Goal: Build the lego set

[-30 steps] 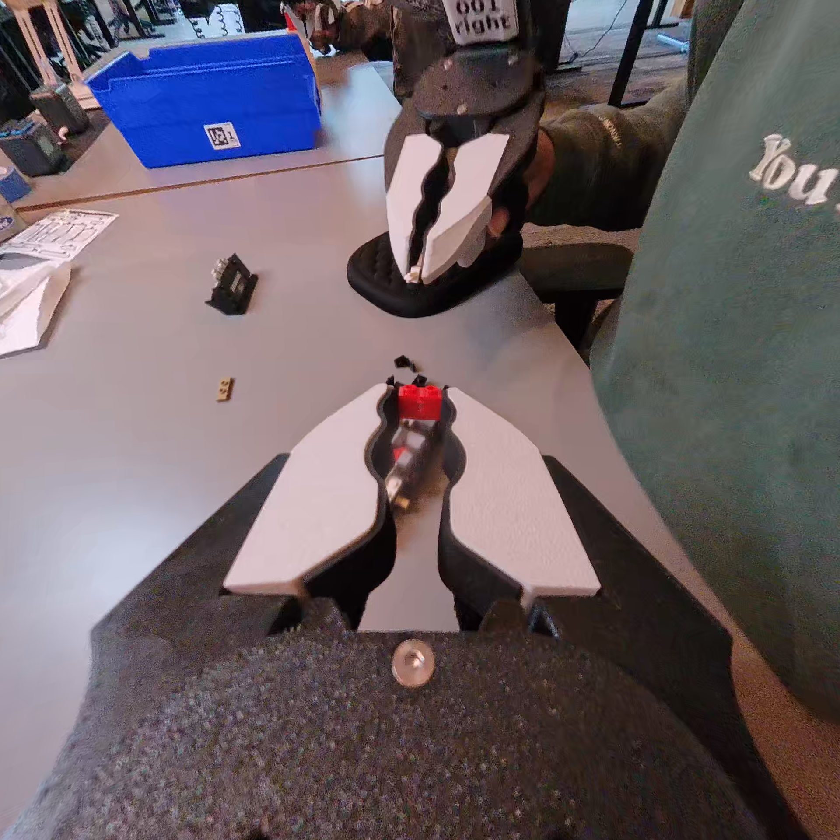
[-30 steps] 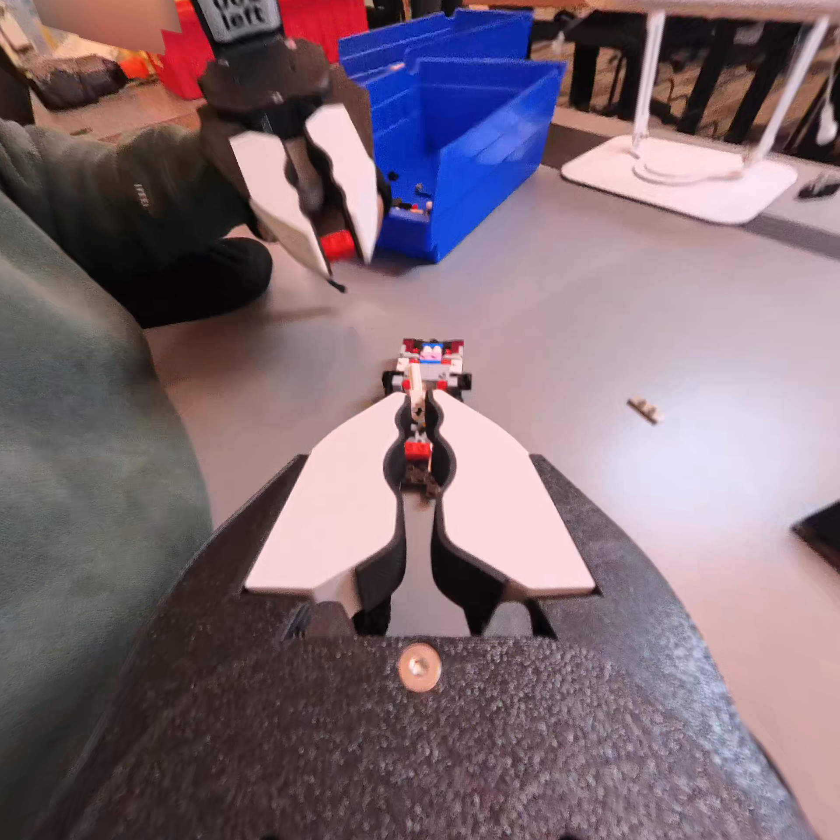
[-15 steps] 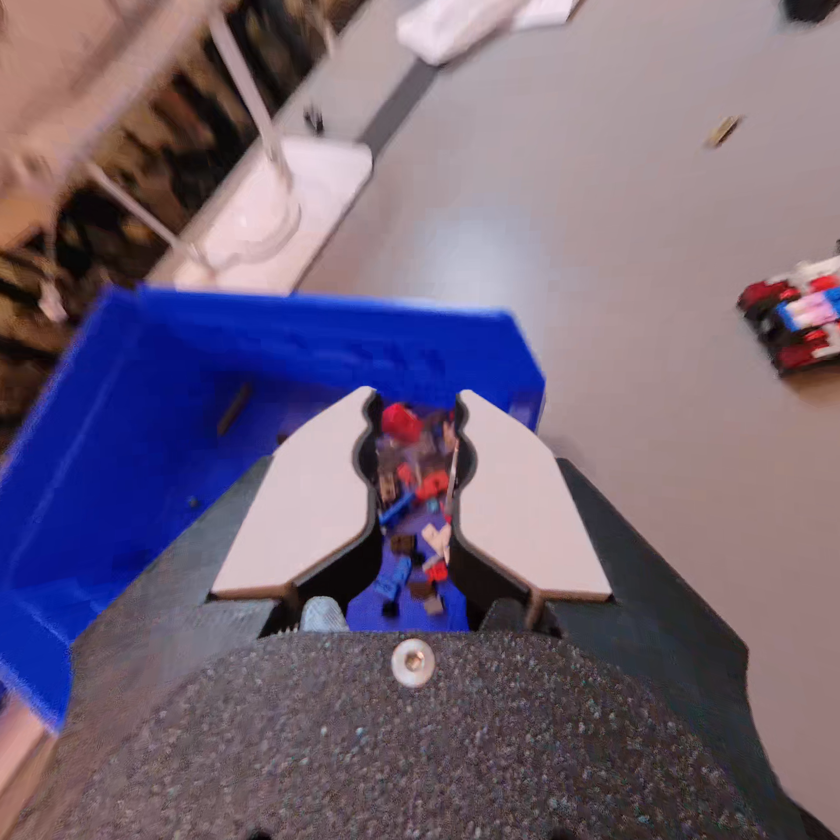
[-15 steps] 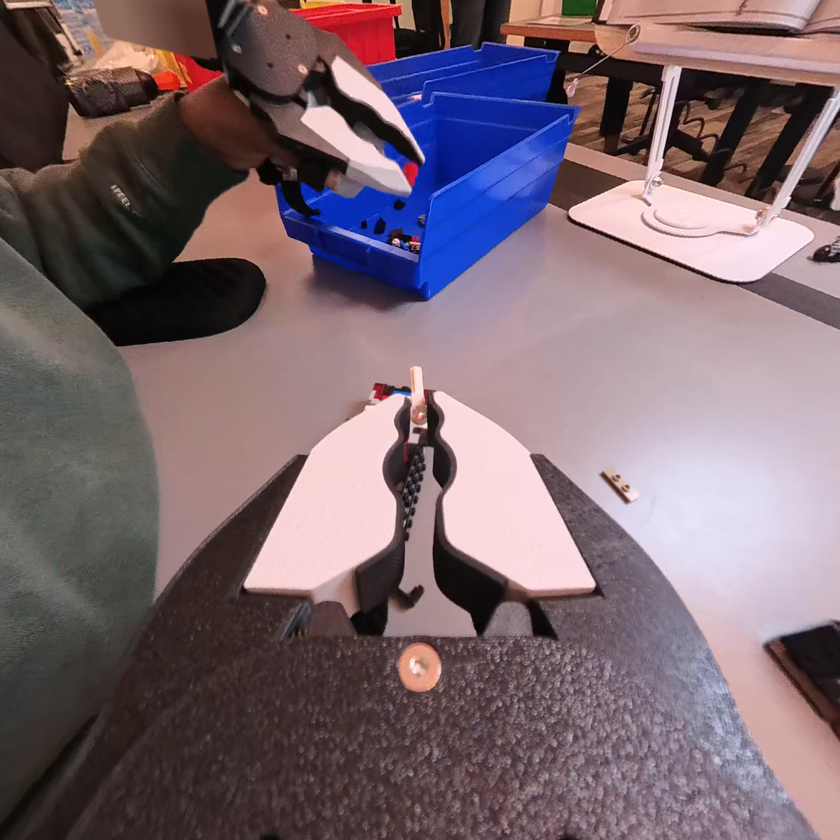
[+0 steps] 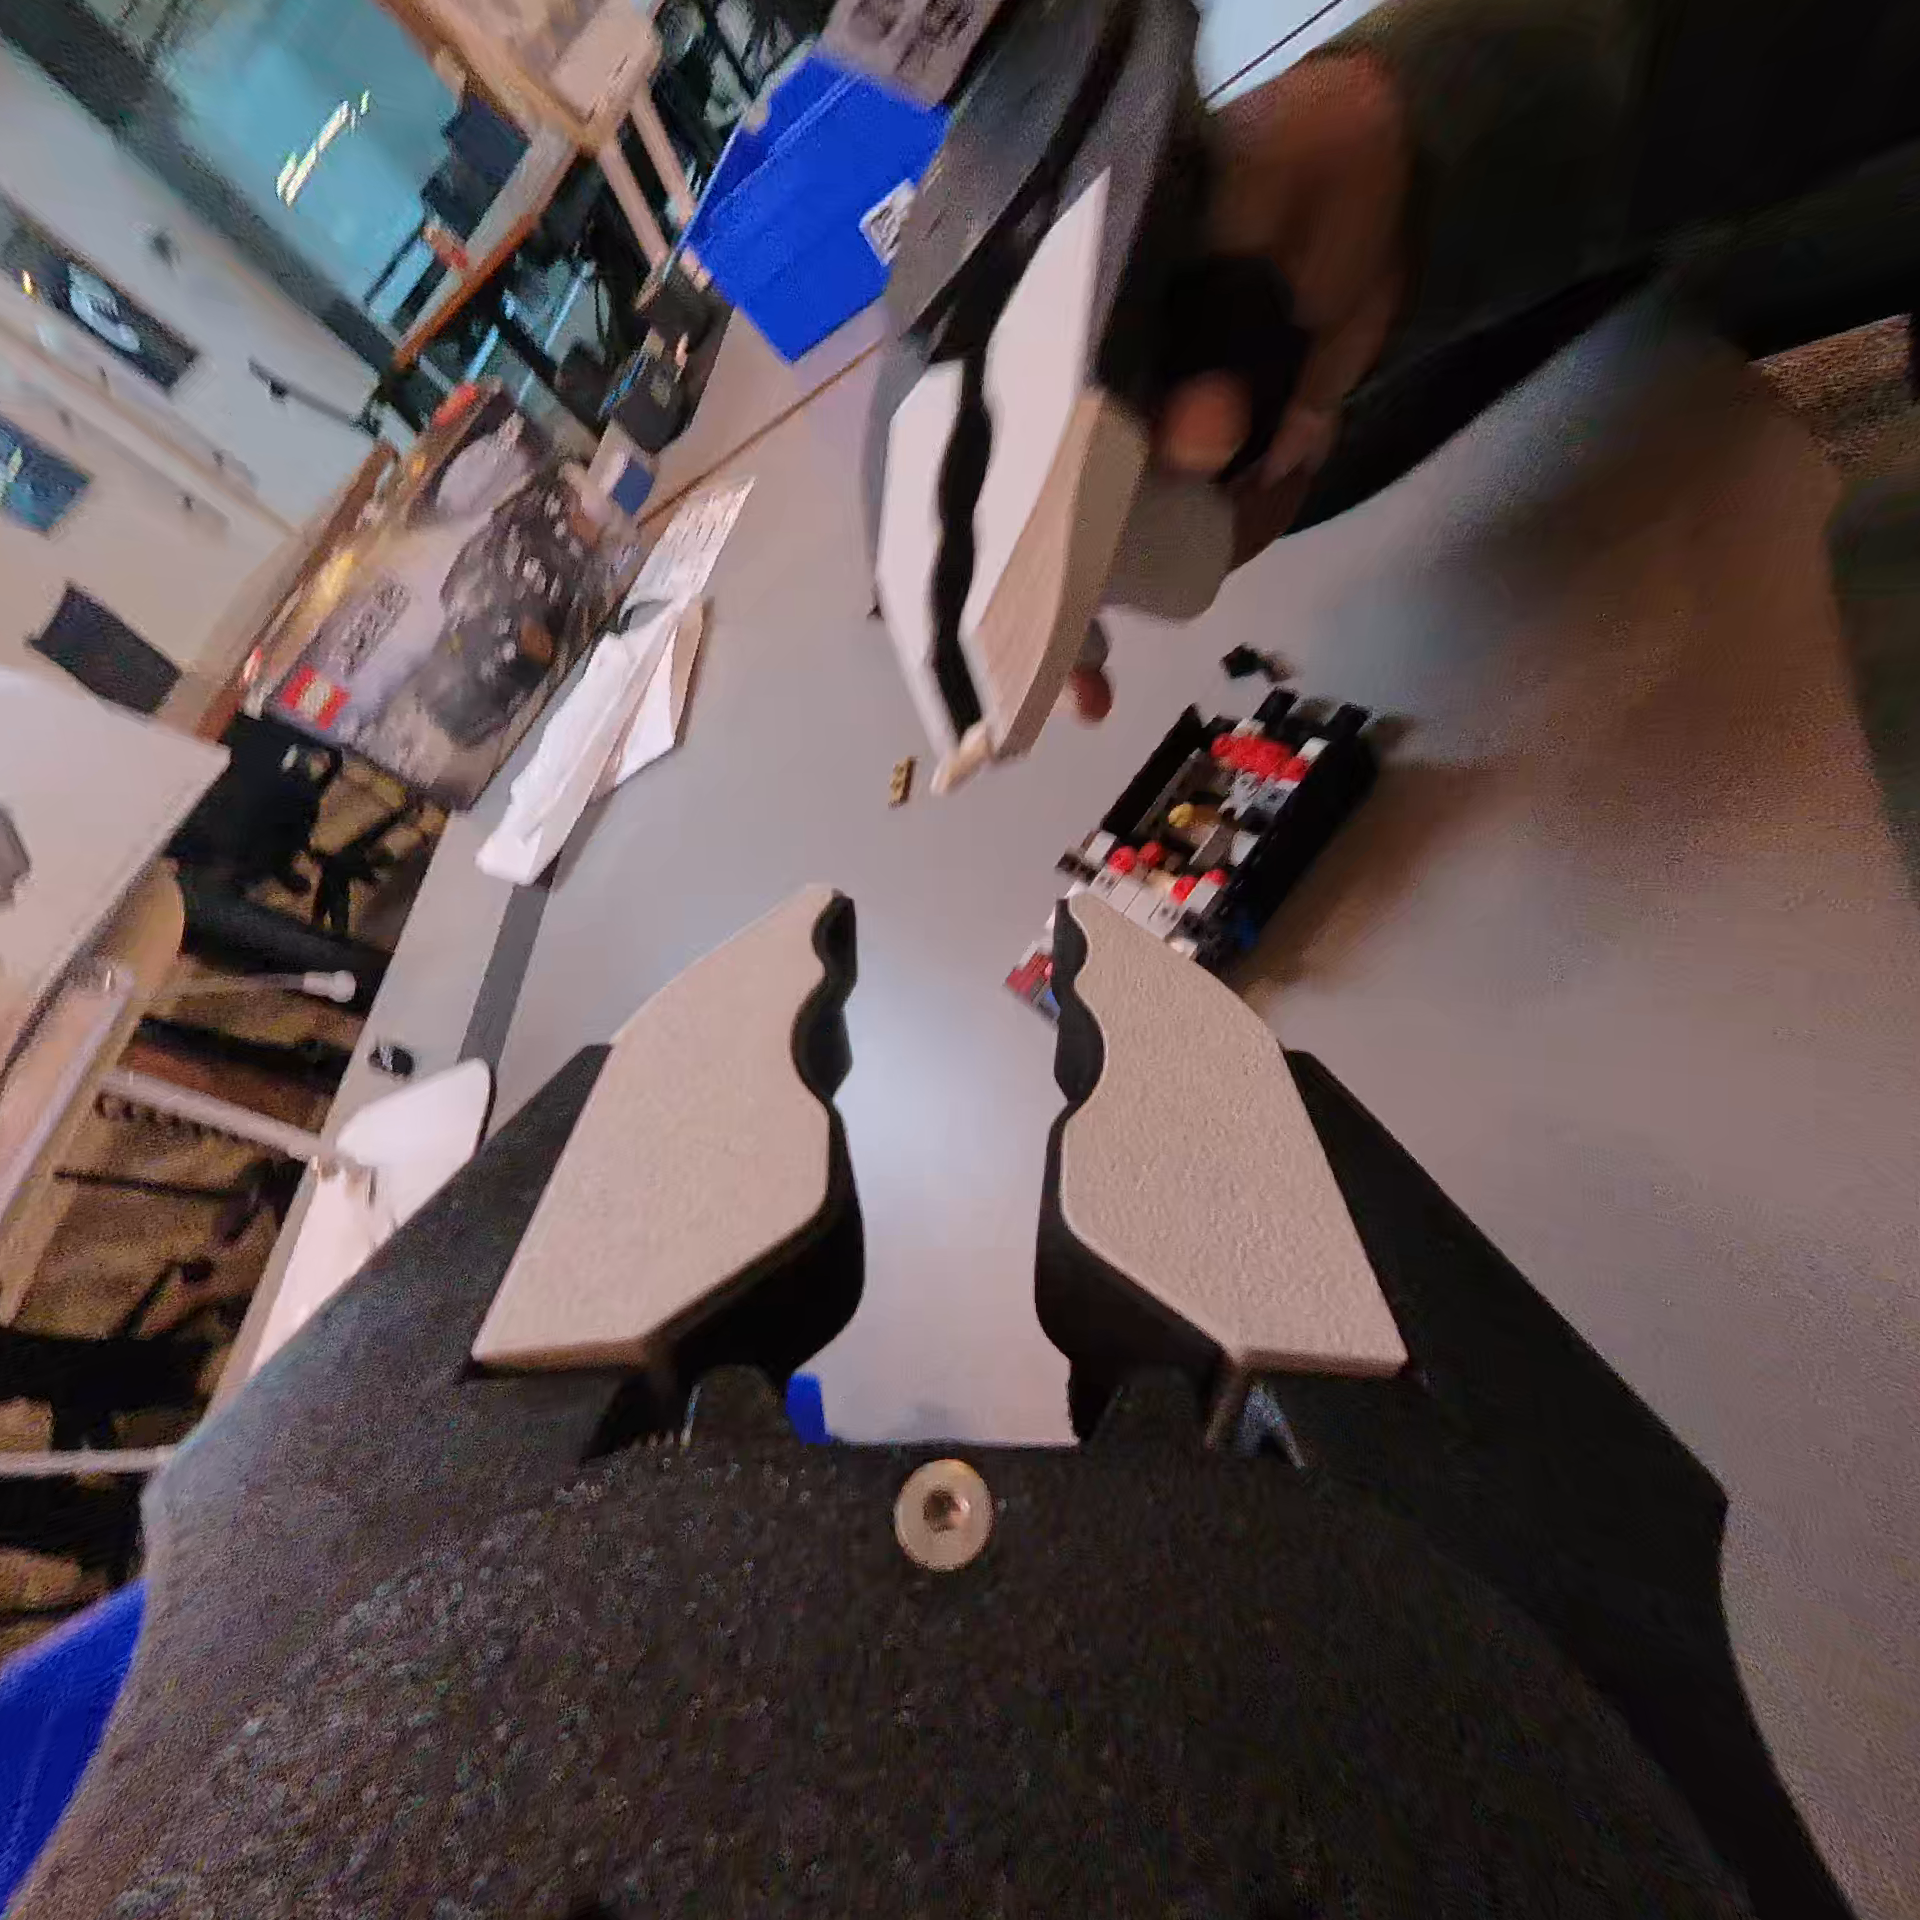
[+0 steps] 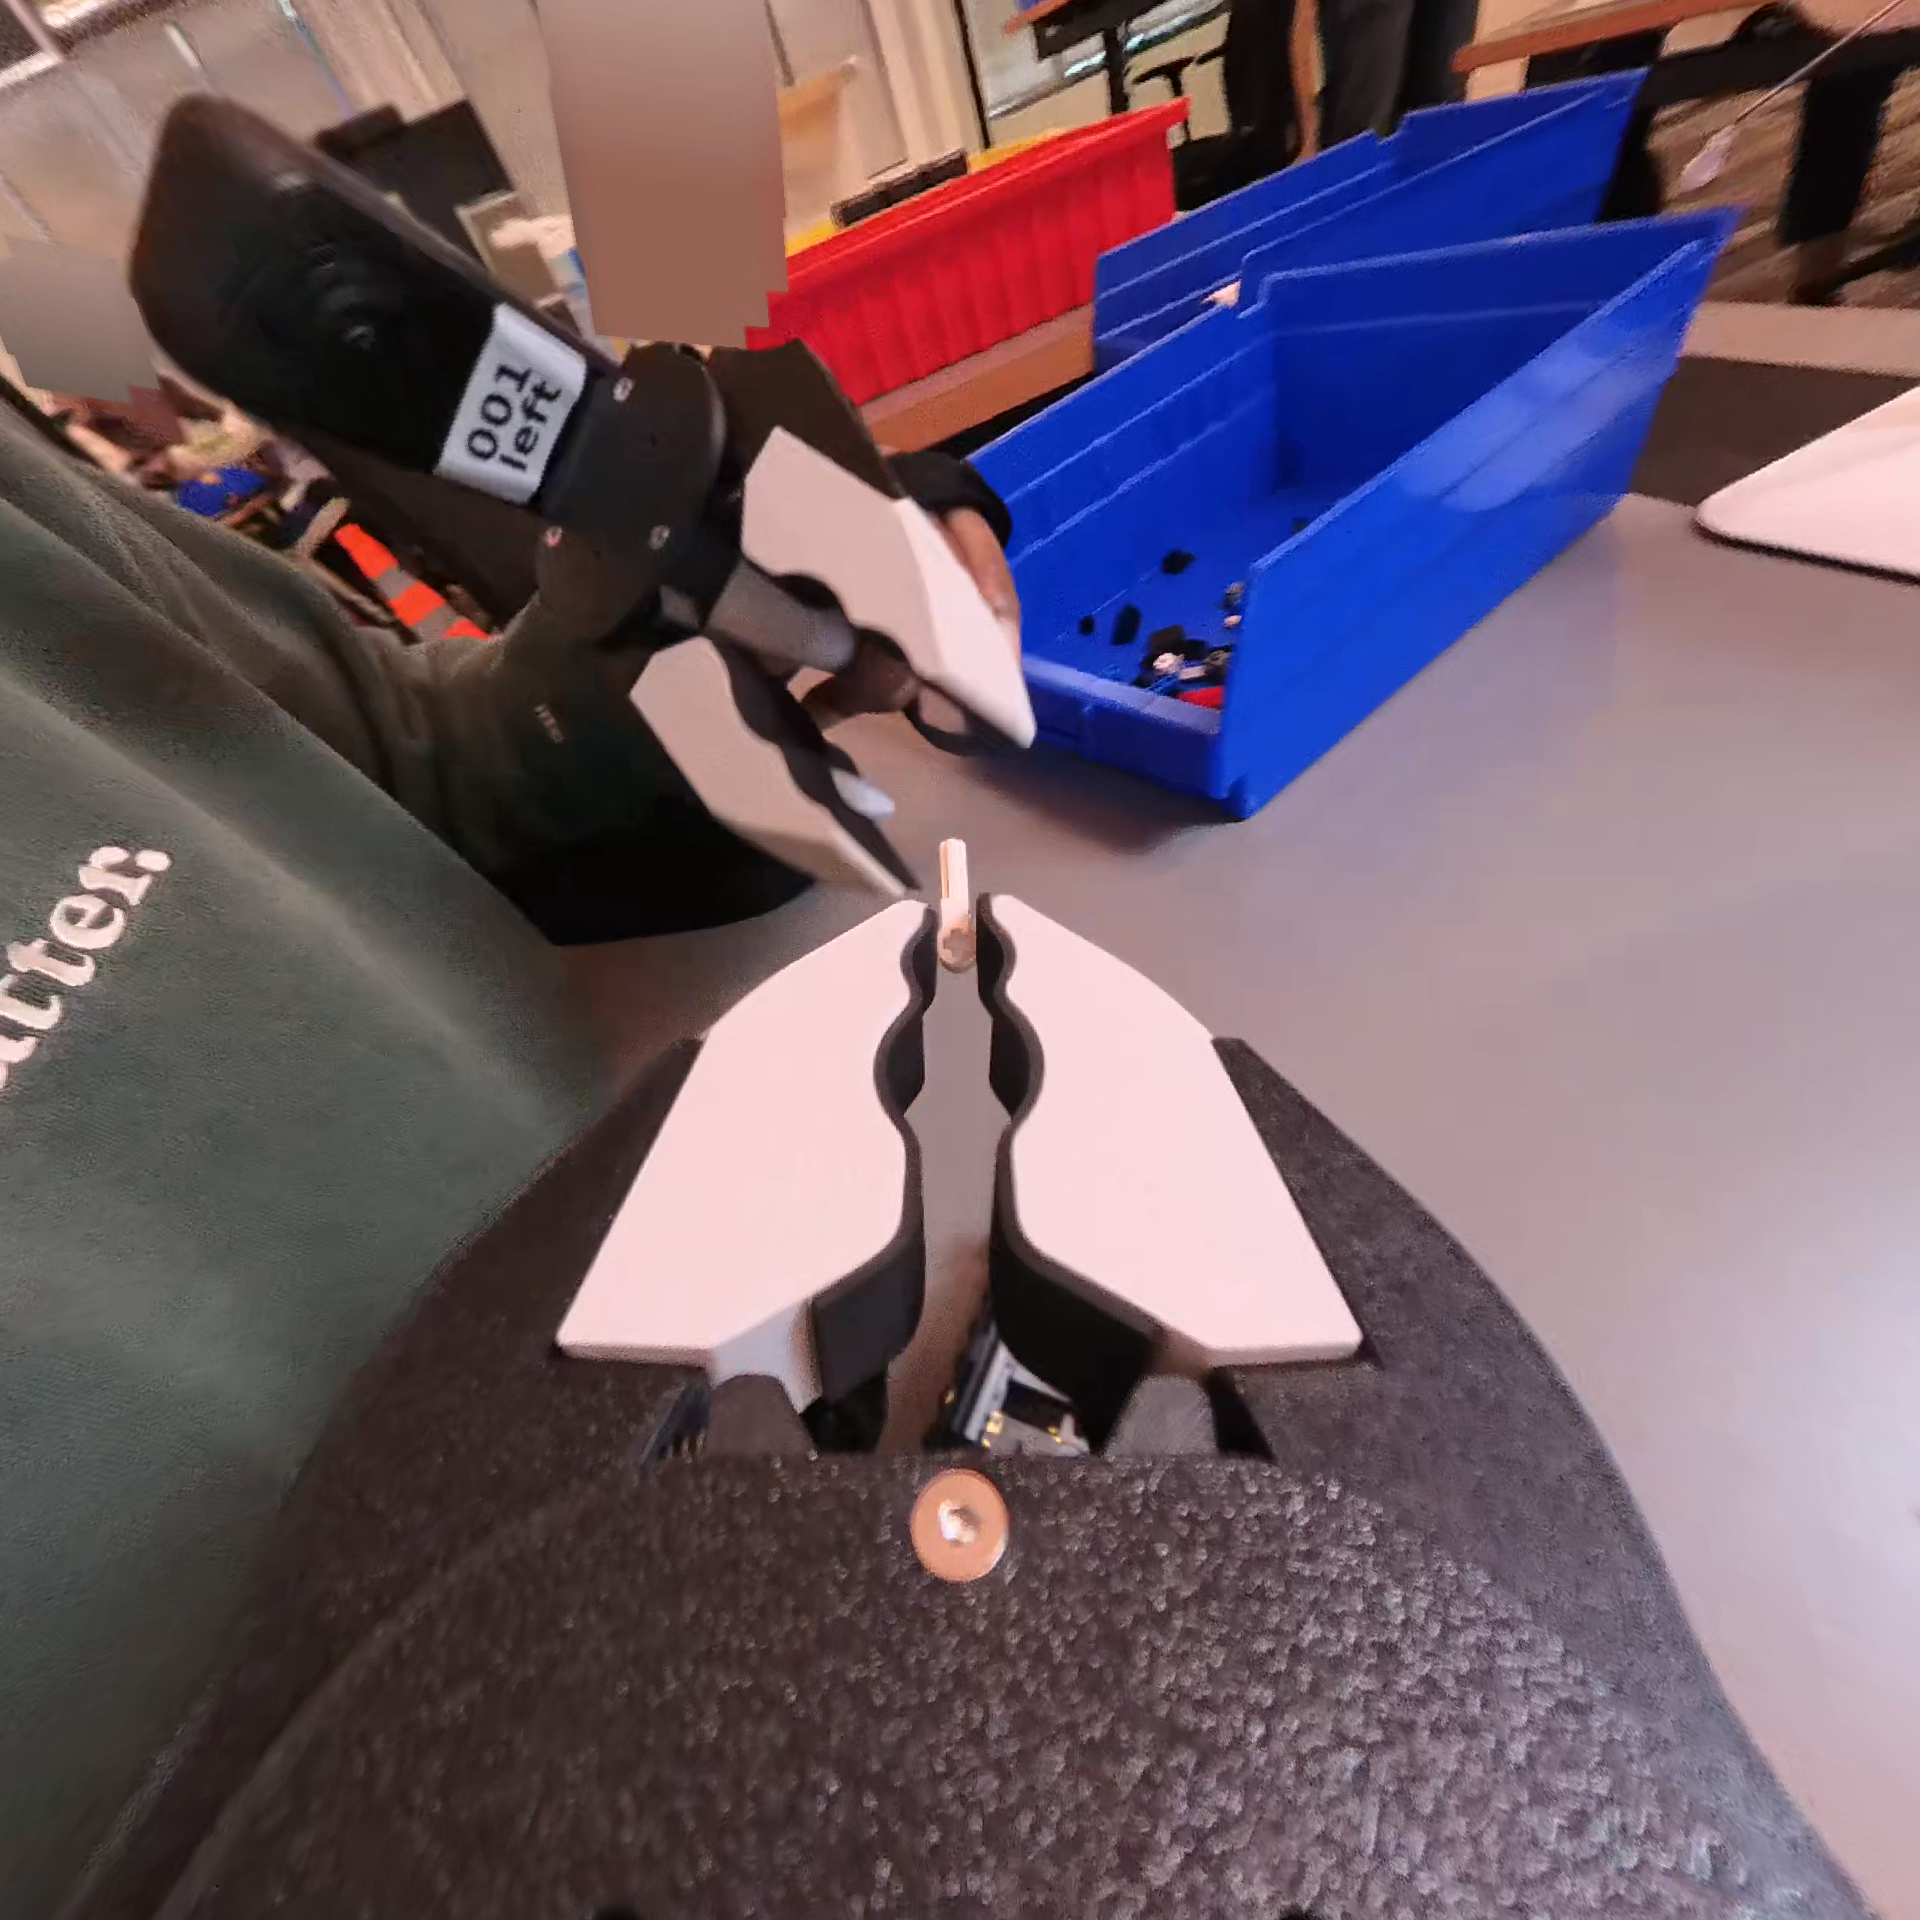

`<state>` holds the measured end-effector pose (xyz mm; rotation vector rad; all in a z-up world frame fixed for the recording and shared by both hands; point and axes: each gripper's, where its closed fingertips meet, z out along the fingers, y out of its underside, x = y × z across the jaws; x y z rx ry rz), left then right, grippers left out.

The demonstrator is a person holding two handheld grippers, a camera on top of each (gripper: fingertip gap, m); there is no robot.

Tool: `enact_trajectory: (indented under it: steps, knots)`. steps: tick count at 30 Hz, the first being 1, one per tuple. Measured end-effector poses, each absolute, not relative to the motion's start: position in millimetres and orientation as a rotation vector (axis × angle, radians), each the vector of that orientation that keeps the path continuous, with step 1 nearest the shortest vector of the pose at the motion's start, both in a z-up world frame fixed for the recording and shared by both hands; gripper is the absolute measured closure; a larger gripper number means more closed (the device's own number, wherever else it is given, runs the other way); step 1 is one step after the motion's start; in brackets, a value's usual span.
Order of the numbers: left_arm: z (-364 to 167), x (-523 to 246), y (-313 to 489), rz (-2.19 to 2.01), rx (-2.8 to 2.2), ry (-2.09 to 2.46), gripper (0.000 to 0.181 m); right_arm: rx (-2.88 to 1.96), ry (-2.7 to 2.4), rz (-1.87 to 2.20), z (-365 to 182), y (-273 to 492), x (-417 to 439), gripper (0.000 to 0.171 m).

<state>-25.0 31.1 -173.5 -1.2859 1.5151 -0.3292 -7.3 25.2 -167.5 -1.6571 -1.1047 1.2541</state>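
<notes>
The left claw hung above the grey tabletop with its white fingers spread wide and nothing between them. Just beyond its right fingertip sat the half-built lego car, a black frame studded with red and white bricks, flat on the tabletop. Farther off, the right claw tilted downward over the surface, close to the car but clear of it. Its own camera showed the white fingers clenched on a small cream-coloured lego pin, which stuck out past the tips; from there the left claw appeared gaping, raised beside the person's dark green sleeve.

A tiny tan plate piece lay on the tabletop near the right claw's tip, and a small black piece lay beyond the car. A blue plastic bin stood open behind the claws, with a scatter of loose lego pieces in its bottom, and a red bin sat farther back. White paper sheets lay toward the tabletop's far edge, possibly the instructions, though the blur made that hard to confirm.
</notes>
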Motion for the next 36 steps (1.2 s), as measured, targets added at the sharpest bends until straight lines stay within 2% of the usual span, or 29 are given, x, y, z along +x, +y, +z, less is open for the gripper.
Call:
enact_trajectory:
  steps: [4, 6, 12, 15, 19, 20, 21, 23, 27, 29, 31, 36]
  knots:
    - [-181.3, -14.0, 23.2, -0.234, -1.222, 1.592, 0.154, -1.706, -1.193, 1.283, -177.9, 14.7, -18.6, 0.164]
    - [-186.5, -14.0, 19.5, -0.218, -1.200, 1.624, 0.175, -1.717, -1.224, 1.287, -181.3, 10.4, -21.4, 0.164]
    - [-178.4, -21.9, 27.1, -0.254, -1.280, 1.559, 0.177, -1.700, -1.170, 1.265, -171.1, 18.8, -14.7, 0.164]
    - [-165.4, -67.5, 71.8, -0.151, -1.480, 1.355, 0.177, -1.658, -1.272, 1.065, -170.8, 26.5, 17.0, 0.159]
    - [-179.3, -156.3, 125.8, -0.103, -1.939, 0.941, 0.177, -1.660, -1.659, 0.742, -213.0, 6.9, 56.1, 0.153]
    - [-189.4, -173.6, 133.1, -0.091, -2.038, 0.857, 0.165, -1.656, -1.748, 0.683, -225.0, 1.5, 61.2, 0.153]
    - [-198.7, -184.2, 136.3, -0.091, -2.108, 0.813, 0.142, -1.647, -1.822, 0.631, -235.3, -2.3, 64.2, 0.153]
    - [-205.9, -191.1, 138.7, -0.104, -2.147, 0.778, 0.130, -1.611, -1.927, 0.568, -248.5, -7.1, 64.4, 0.153]
    - [-196.7, -181.6, 135.2, -0.110, -2.080, 0.826, 0.127, -1.539, -2.050, 0.511, -257.1, -4.5, 60.6, 0.153]
    - [-187.5, -150.6, 116.5, -0.219, -1.969, 0.991, 0.138, -1.520, -2.132, 0.471, -261.4, -1.0, 62.5, 0.154]
    - [-183.8, -106.9, 88.1, -0.349, -1.822, 1.187, 0.138, -1.498, -2.236, 0.432, -266.4, -0.2, 65.0, 0.154]
    - [-225.6, -21.5, 35.0, -0.364, -1.575, 1.611, 0.129, -1.451, -2.443, 0.332, -274.7, -1.3, 66.5, 0.156]
